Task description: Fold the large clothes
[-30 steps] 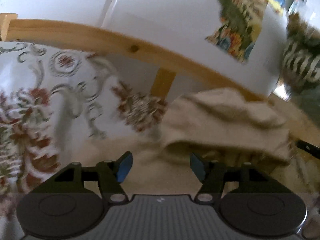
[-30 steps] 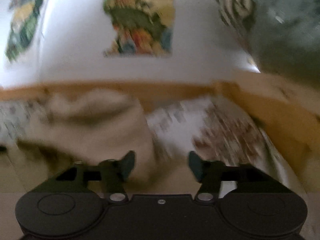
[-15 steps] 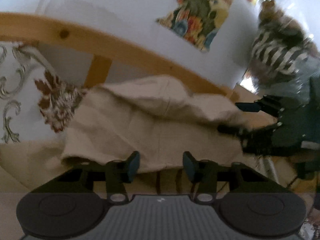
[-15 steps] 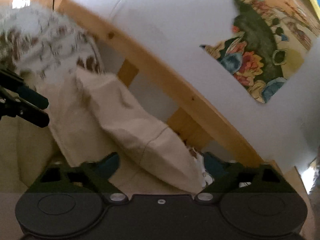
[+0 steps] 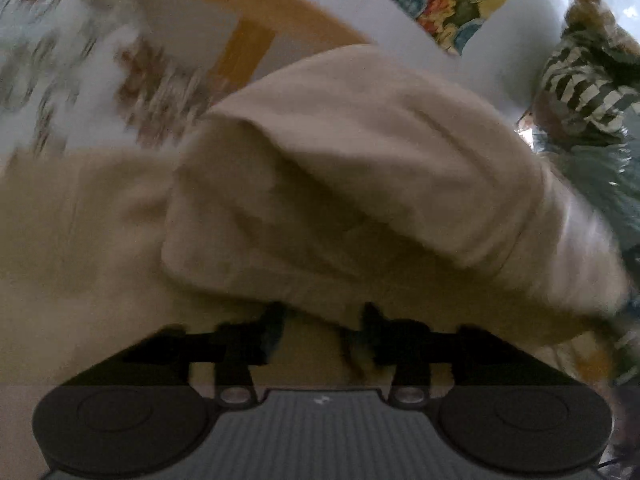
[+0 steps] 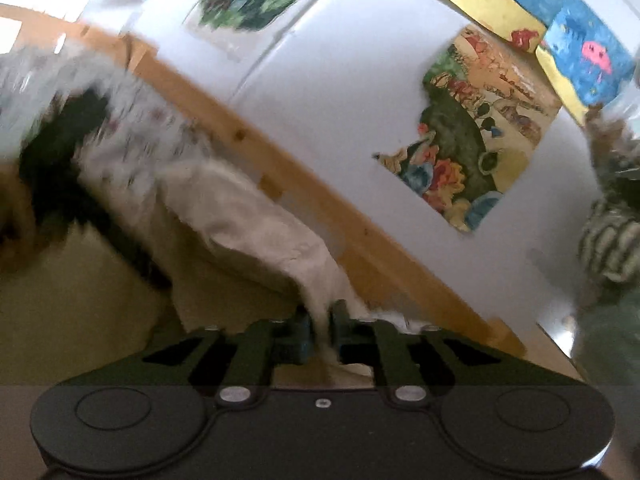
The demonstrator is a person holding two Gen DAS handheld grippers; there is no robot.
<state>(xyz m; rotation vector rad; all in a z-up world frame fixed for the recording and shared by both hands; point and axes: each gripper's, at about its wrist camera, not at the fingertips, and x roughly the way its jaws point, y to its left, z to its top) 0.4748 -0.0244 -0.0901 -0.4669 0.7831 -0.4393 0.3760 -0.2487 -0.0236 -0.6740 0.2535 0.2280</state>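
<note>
Mid-fold, by the look of it: beige garment (image 5: 360, 168) heaped on the bed (image 5: 60, 92), near the wooden rail (image 6: 360, 240) at its far edge, one layer raised and doubled over. Next move probably calls for carrying the pinched edge across and laying it flat, the other corner gripped first. Right gripper (image 6: 319, 330) tilted, level with the rail, fingers nearly closed on a bunched strip of the cloth. Left gripper (image 5: 322, 326) low, pointed under the fold, fingers partly spread, apparently gripping nothing; blur leaves that uncertain.
</note>
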